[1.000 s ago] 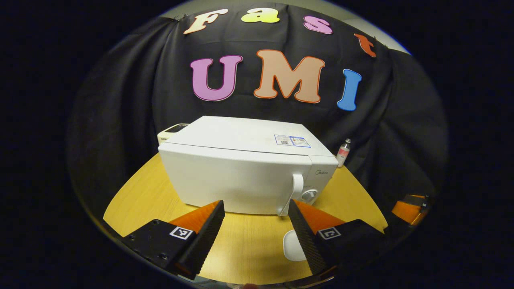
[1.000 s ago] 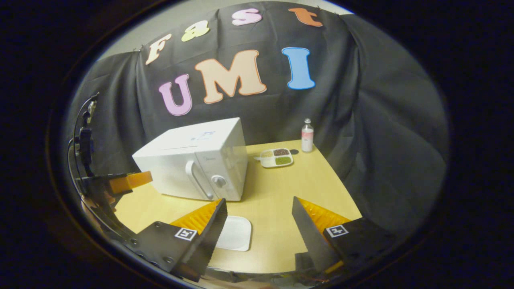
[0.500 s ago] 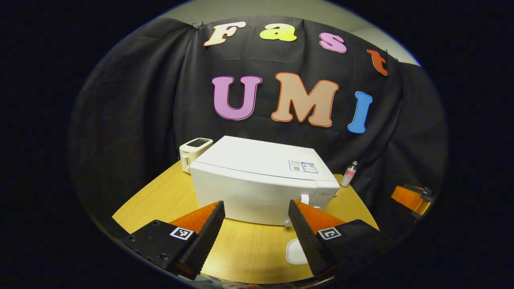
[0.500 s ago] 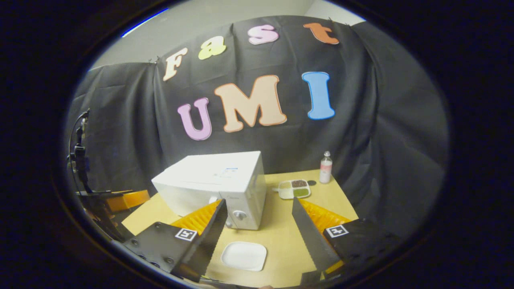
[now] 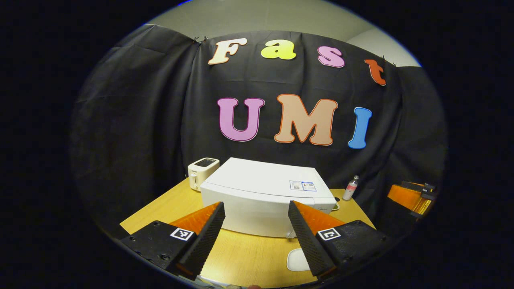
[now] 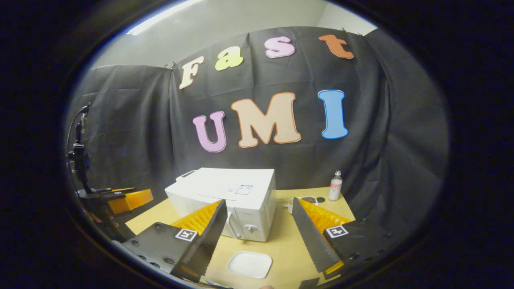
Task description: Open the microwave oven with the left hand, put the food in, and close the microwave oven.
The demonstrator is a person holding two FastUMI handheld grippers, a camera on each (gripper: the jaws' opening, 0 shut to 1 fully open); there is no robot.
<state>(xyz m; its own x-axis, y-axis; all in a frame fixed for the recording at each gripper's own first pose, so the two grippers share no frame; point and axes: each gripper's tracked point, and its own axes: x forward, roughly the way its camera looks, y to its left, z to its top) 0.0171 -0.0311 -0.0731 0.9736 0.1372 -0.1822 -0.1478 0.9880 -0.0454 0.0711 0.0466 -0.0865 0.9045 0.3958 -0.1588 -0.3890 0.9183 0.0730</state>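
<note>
On microwave oven (image 5: 265, 192) top, unreadable label (image 5: 302, 186)

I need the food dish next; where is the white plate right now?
In the right gripper view the white plate lies on the table, just in front of the microwave.

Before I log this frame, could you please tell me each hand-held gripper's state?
Left hand-held gripper: open, holding nothing.
Right hand-held gripper: open, holding nothing.
</note>
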